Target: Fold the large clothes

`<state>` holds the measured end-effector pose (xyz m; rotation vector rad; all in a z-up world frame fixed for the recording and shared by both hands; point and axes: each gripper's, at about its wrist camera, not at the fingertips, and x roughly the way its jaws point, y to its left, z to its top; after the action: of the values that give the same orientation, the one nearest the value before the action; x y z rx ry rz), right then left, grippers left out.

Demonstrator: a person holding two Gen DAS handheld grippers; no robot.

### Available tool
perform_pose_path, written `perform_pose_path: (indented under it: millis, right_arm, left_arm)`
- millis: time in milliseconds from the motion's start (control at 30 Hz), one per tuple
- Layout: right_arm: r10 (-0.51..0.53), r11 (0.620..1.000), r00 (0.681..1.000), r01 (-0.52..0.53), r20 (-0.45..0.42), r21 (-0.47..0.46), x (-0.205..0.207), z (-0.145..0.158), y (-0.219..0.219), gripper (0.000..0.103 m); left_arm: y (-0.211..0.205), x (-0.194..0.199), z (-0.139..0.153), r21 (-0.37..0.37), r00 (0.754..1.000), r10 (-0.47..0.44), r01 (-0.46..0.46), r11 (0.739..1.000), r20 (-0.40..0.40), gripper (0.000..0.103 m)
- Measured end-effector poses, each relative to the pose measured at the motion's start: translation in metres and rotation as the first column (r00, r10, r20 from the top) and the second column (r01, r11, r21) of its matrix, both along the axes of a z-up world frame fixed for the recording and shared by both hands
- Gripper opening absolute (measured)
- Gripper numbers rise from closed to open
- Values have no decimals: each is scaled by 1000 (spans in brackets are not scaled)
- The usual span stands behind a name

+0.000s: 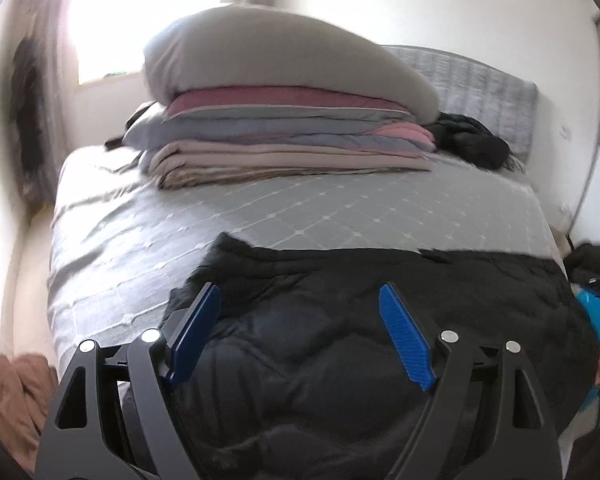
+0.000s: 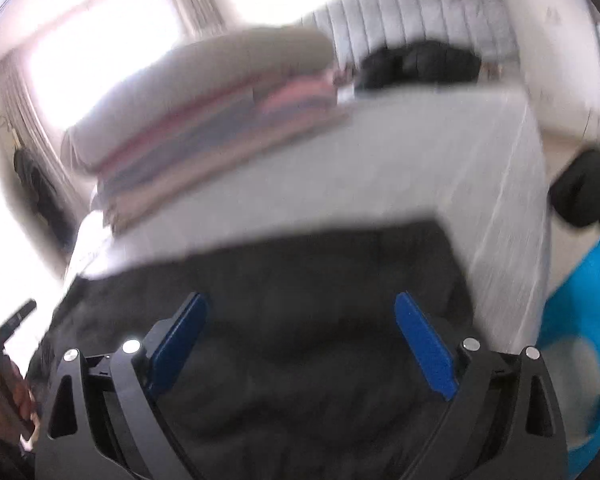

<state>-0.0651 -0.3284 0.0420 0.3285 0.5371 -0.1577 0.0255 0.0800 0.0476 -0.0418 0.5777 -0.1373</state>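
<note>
Both grippers, left [image 1: 300, 312] and right [image 2: 302, 320], are spread wide, holding nothing, over the black coat [image 1: 340, 340] lying on the bed's [image 1: 260, 208] near end. Right view's badly blurred. Farther back there's a pillow [image 1: 280, 60] on stacked blankets [image 1: 284, 148], plus another dark garment [image 1: 472, 140] by the headboard

The grey quilted bed [image 1: 340, 208] carries a black padded garment [image 1: 340, 340], stacked bedding [image 1: 284, 140], and seemingly dark clothing [image 1: 472, 140].

A home bedroom: a quilted bed [image 1: 340, 208], stacked folded bedding [image 1: 292, 140], padded headboard [image 1: 480, 84], curtained window [image 1: 140, 12].
</note>
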Motion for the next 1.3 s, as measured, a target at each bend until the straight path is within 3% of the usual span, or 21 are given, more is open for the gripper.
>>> perform_pose_path:
  millis: [100, 167, 267, 500, 1100, 1300]
  right_arm:
    - [-42, 999, 999, 41, 25, 18, 15, 7, -15, 95]
    - [-72, 997, 997, 72, -16, 36, 30, -8, -30, 95]
    - [-74, 987, 986, 94, -147, 134, 42, -58, -56, 95]
    - [-66, 984, 990, 86, -126, 158, 33, -65, -64, 95]
    - [-85, 984, 980, 111, -179, 140, 31, -60, -57, 95]
    - [-63, 989, 995, 73, -74, 130, -9, -19, -31, 95]
  left_arm:
    - [17, 14, -9, -11, 997, 71, -72, 997, -34, 78]
    - [22, 23, -19, 18, 994, 97, -97, 995, -56, 78]
    - [25, 31, -35, 45, 989, 111, -107, 993, -102, 78]
    - [20, 32, -49, 98, 989, 82, -71, 993, -122, 78]
    - [8, 12, -31, 144, 998, 45, -38, 989, -44, 78]
    - [4, -10, -12, 134, 1000, 11, -12, 991, 7, 78]
